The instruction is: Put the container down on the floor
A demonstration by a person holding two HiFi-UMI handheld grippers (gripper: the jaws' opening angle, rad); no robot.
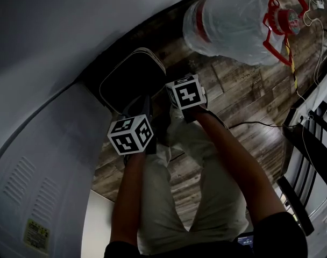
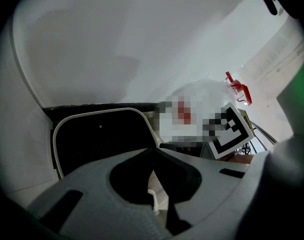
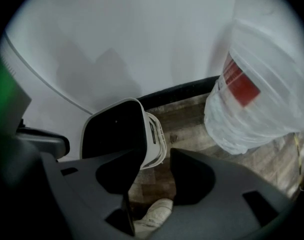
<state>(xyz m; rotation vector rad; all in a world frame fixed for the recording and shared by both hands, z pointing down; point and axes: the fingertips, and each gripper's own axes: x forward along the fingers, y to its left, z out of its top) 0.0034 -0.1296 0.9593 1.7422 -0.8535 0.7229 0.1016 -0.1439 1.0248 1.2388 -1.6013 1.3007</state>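
Fingers (image 2: pixel 132 179) of the left gripper (image 2: pixel 152 156) meet at their tips, with only a thin wedge of floor showing behind them and nothing between. Those of the right gripper (image 3: pixel 157 156) stand well apart; its dark fingers (image 3: pixel 192 179) frame bare floorboards and a pale shoe (image 3: pixel 152 216), and they press on nothing.

The white plastic container with the dark inside (image 1: pixel 132 79) sits on the brown wood-plank floor (image 1: pixel 244 101), close against the plain white wall (image 1: pixel 45 47) and its dark skirting. Its rounded rectangular mouth faces up toward the cameras, and slots show in the one side wall visible from the right gripper view. Whether it stands quite upright cannot be told. It lies just ahead of both grippers. In the right gripper view the left finger overlaps its near corner, but neither finger closes on it.

In the head view the two black-and-white marker cubes, left (image 1: pixel 131 134) and right (image 1: pixel 186 92), sit side by side above the person's light trousers (image 1: pixel 206 187), the right one nearer the container's right edge.

To the right, apart from the container, a large clear water bottle wrapped in thin plastic film (image 1: pixel 233 20) lies on the floor, with a red band and a red carrying handle (image 1: pixel 276 23) at its neck. A white panel with vent slots (image 1: pixel 29 187) fills the lower left corner, and a thin black cable (image 1: pixel 255 124) runs over the boards.
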